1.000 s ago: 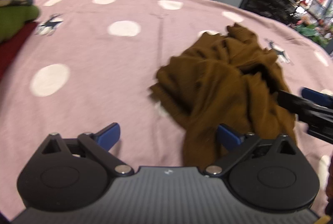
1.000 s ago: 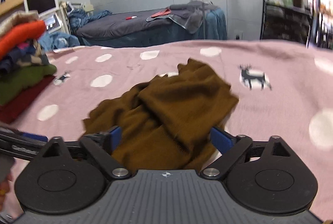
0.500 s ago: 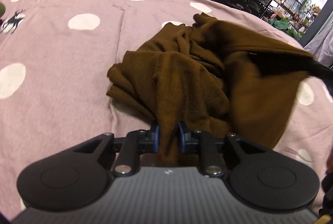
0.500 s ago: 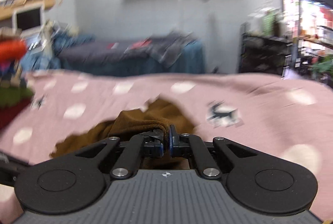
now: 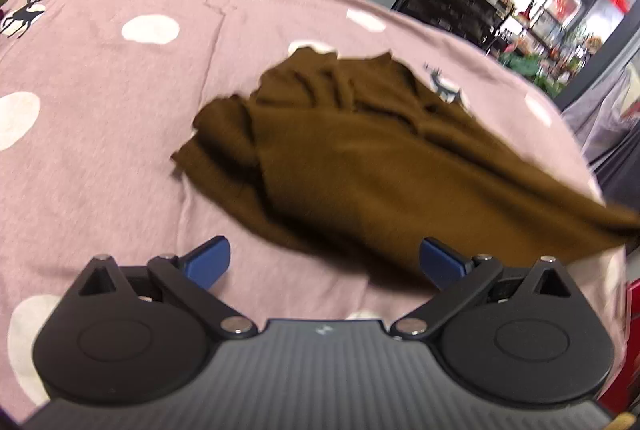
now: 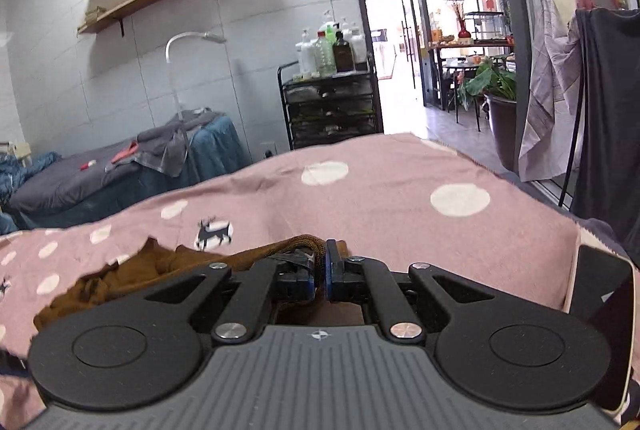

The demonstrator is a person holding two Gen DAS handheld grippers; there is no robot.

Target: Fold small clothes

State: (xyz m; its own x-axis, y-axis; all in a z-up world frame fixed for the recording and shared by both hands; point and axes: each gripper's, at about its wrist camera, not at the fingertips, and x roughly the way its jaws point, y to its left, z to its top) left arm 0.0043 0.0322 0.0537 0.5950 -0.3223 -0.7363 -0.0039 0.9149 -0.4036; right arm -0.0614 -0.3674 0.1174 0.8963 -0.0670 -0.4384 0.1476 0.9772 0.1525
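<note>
Pink bedspread (image 5: pixel 120 158) dotted with white fills the left of my left-wrist view, bare except for a printed deer near its edge, so that side gives me free room to lay the fold out. Moving right, my left gripper (image 5: pixel 326 262) has its jaws opening to their widest, the blue pads spread well apart with nothing pinched; the near hem of the brown garment (image 5: pixel 380 166) lies just ahead of and partly between them on the spread. I read that as a release, so the cloth can slide while the other hand draws it. The garment itself sits right of centre, bunched into ridges at its far side and stretched into a smoother sheet that runs off toward the right edge, which suggests it is being pulled taut from there. In the right-wrist view my right gripper (image 6: pixel 318 272) explains that: its jaws are pressed together on a rolled brown edge, the rest of the garment trailing down to the left behind it. Holding one edge and tugging outward should flatten the crumpled part. Beyond the bed's far right stand a black trolley (image 6: pixel 330 106) of bottles and an open doorway.
</note>
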